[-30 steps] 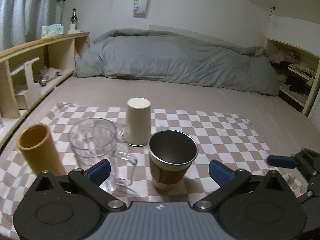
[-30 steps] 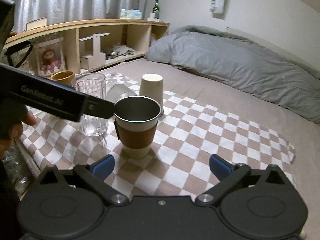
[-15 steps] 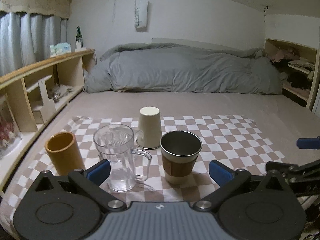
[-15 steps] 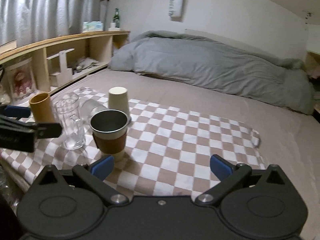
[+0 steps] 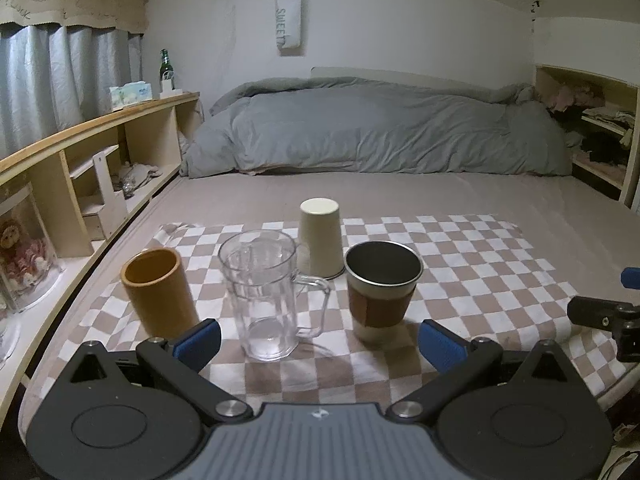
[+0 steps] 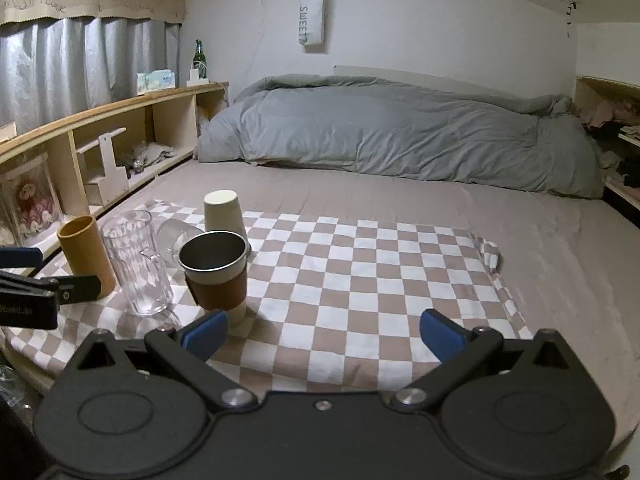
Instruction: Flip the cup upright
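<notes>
A cream cup stands upside down on the checkered cloth; it also shows in the right wrist view. In front of it stand upright a steel cup with a brown sleeve, a clear glass mug and an orange-brown cup. A clear glass lies on its side behind the mug. My left gripper is open and empty, near the cloth's front edge. My right gripper is open and empty, to the right of the cups.
The cloth lies on a bed with a grey duvet at the back. A wooden shelf unit runs along the left side. Another shelf stands at the right. The right gripper's tip shows at the left view's right edge.
Both grippers have pulled back and up from the cups, staying open. The cups now sit farther off in both views. None of the cups has moved.
</notes>
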